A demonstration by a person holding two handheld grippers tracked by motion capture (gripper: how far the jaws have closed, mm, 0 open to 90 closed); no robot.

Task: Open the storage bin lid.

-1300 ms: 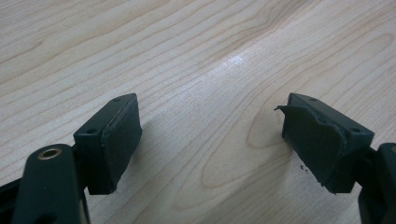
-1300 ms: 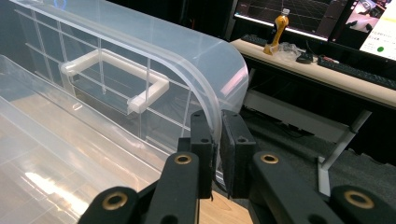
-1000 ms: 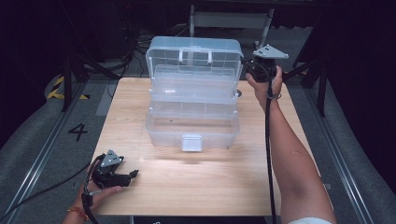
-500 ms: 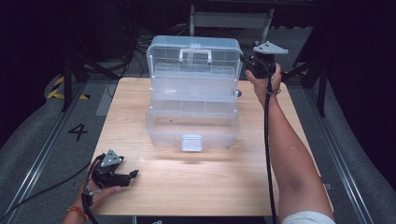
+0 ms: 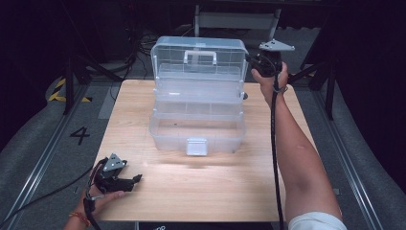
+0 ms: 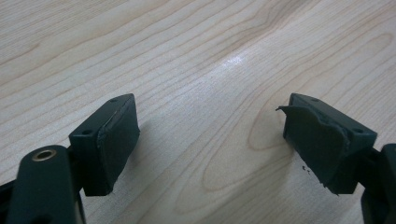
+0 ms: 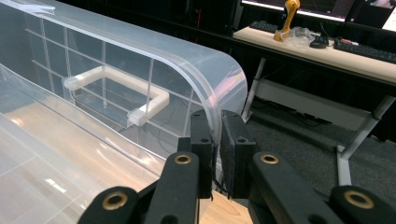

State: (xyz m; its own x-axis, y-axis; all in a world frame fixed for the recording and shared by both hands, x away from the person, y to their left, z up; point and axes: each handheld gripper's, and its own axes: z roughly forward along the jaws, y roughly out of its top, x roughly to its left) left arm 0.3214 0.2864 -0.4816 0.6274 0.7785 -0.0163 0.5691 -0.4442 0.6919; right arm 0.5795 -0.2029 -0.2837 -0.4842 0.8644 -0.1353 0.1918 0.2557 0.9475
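Clear toolbox lid [image 7: 140, 51] edge pinched by right gripper [image 7: 216, 154]; left gripper [image 6: 210, 135] gaping, empty, over table [image 6: 187, 56].

Clear box [image 7: 107, 93] cut off at left and bottom edges of right gripper view. Near edge of counter [image 5: 201, 201] partly cut by bottom frame in high view. Small items on background desk [image 7: 327, 51], upper right, too blurred to identify. Left tool [image 6: 210, 140] bases cropped at bottom corners.
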